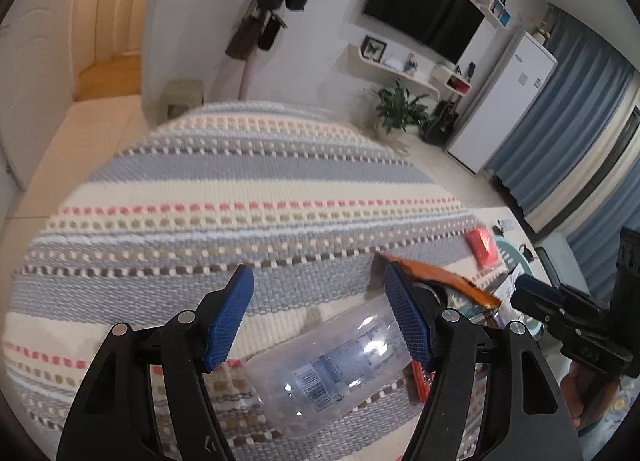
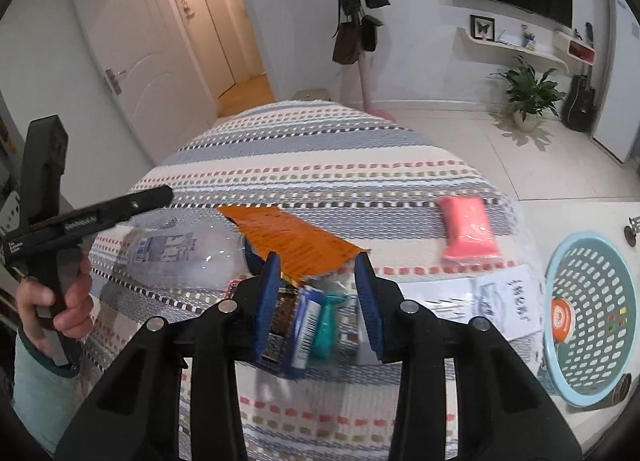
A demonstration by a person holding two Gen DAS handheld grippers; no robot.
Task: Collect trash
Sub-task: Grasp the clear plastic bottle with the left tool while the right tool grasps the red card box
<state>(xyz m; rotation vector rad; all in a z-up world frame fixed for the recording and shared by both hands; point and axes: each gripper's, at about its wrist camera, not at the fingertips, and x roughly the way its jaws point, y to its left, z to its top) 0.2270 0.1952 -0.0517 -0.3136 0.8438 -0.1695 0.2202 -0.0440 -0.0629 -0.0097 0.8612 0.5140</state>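
Note:
A clear plastic bottle (image 1: 332, 369) lies on its side on the striped tablecloth (image 1: 240, 181). My left gripper (image 1: 320, 321) is open, just above and around the bottle's far end. An orange wrapper (image 2: 296, 241) lies beside the bottle (image 2: 180, 253). My right gripper (image 2: 316, 301) is open over a blue and teal packet (image 2: 316, 325) that lies between its fingers. A pink packet (image 2: 468, 229) lies further right. A light blue basket (image 2: 592, 317) stands at the right table edge and holds an orange-and-white item (image 2: 560, 319).
White paper sheets (image 2: 496, 301) lie between the packets and the basket. The right gripper shows in the left wrist view (image 1: 560, 301). Beyond the table are a plant (image 2: 528, 89), a guitar (image 2: 580, 101), a coat stand (image 2: 360, 1) and a door (image 2: 132, 61).

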